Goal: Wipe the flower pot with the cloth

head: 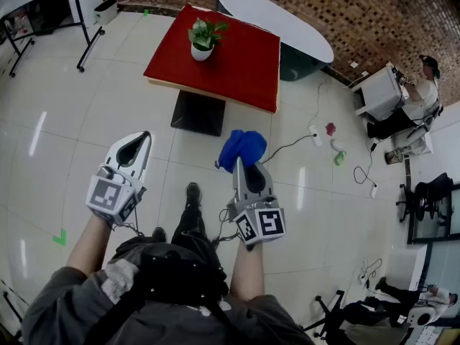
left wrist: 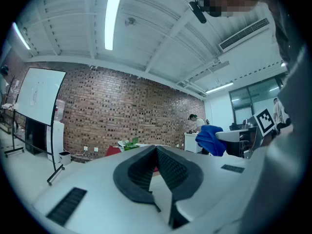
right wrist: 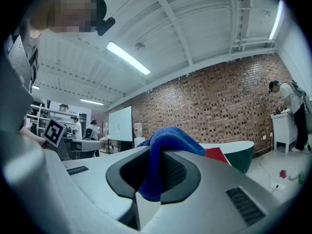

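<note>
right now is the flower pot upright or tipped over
Upright: the flower pot stands on the red table, leaves pointing up.

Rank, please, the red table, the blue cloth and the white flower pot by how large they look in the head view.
1. red table, by far the largest.
2. blue cloth, though it is nearer the camera, which inflates it.
3. white flower pot, smallest.

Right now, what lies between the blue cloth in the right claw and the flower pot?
Head view: only pale floor, the table's dark base and bare red tabletop separate the cloth from the flower pot.
</note>
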